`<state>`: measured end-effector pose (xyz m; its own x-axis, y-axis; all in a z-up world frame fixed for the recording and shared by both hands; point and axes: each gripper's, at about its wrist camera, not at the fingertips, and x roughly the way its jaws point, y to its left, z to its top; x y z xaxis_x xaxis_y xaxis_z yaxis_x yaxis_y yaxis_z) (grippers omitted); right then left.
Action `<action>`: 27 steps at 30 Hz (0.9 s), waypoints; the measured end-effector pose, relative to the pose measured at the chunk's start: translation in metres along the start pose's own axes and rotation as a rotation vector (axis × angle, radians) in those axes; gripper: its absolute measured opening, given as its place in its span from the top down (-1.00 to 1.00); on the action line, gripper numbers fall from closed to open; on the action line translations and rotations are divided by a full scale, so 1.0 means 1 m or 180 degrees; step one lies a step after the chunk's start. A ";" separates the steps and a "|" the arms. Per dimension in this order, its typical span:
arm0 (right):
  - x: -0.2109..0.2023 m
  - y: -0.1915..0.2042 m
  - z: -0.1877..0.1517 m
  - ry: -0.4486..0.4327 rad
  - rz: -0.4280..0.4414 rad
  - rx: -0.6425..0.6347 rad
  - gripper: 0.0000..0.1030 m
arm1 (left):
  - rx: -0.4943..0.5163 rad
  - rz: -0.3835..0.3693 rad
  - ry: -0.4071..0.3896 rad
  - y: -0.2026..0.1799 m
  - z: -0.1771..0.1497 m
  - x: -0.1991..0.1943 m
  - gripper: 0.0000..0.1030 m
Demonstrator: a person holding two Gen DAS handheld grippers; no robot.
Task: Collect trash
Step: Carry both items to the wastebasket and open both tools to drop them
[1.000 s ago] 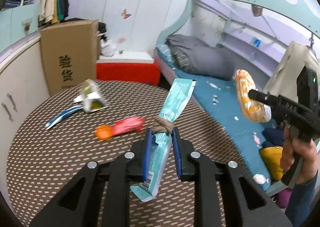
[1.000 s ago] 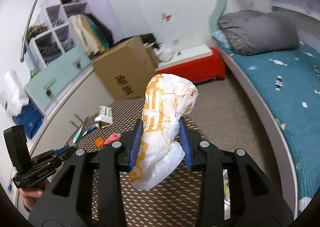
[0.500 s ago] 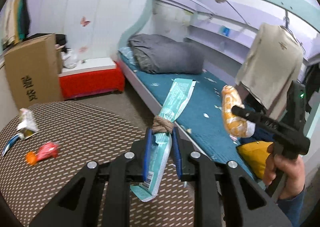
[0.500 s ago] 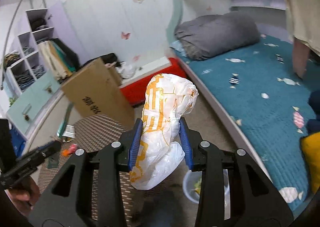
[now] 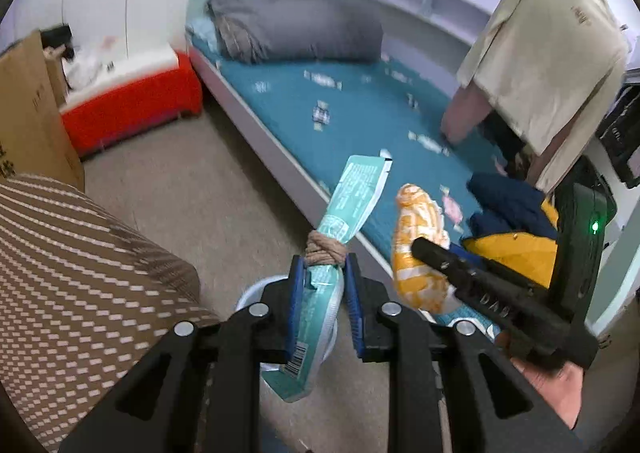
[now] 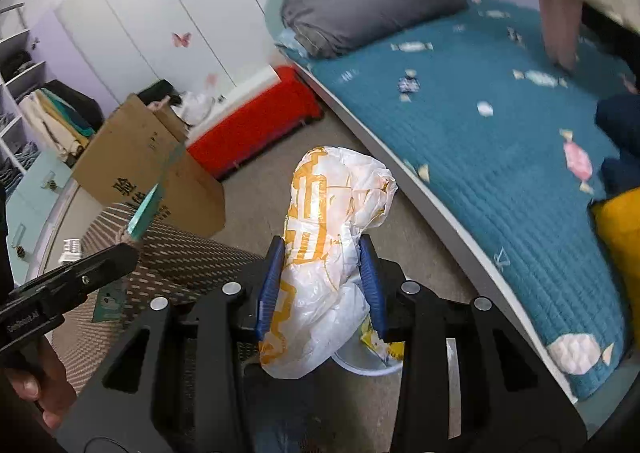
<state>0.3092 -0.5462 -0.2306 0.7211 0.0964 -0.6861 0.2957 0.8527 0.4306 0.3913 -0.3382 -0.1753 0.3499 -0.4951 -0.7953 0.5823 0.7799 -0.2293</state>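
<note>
My left gripper is shut on a teal wrapper tied with a knot of brown string; the wrapper sticks up past the blue pads. My right gripper is shut on a crumpled white and orange plastic bag, which also shows in the left wrist view. Below both grippers a pale round bin stands on the floor, mostly hidden behind the fingers; its rim shows in the left wrist view. In the right wrist view the left gripper holds the teal wrapper at left.
A round table with a brown patterned cloth lies to the left. A bed with a teal quilt and a grey pillow runs along the right. A cardboard box and a red box stand behind.
Both grippers have swung right off the table and lower, toward the floor by the bed. The bin has come into view beneath them. Each still holds its trash.
</note>
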 end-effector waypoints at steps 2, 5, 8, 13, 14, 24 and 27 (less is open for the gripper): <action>0.018 -0.013 -0.004 0.0101 -0.0006 0.0084 0.28 | -0.0065 0.0026 0.0181 0.000 0.002 0.024 0.61; 0.045 -0.031 -0.012 0.0258 -0.0015 0.0203 0.28 | -0.0093 0.0122 0.0417 0.000 0.006 0.058 0.61; 0.069 -0.045 -0.021 0.0411 -0.0022 0.0302 0.28 | -0.0098 0.0194 0.0668 -0.002 0.008 0.092 0.59; 0.102 -0.059 -0.034 0.0637 -0.0011 0.0394 0.21 | -0.0093 0.0327 0.0972 0.003 0.001 0.126 -0.13; 0.111 -0.061 -0.037 0.0699 -0.0001 0.0399 0.17 | -0.0123 0.0370 0.1004 0.006 -0.001 0.130 -0.54; 0.135 -0.084 -0.062 0.0907 -0.0040 0.0707 -0.88 | -0.0143 0.0517 0.0659 0.009 0.003 0.104 -0.72; 0.117 -0.080 -0.057 0.0788 -0.0097 0.0691 -0.88 | -0.0149 0.0422 0.0429 0.003 0.004 0.084 -0.73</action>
<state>0.3345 -0.5736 -0.3789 0.5436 0.2170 -0.8108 0.4608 0.7302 0.5044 0.4258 -0.3792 -0.2404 0.3182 -0.3335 -0.8874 0.5017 0.8535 -0.1408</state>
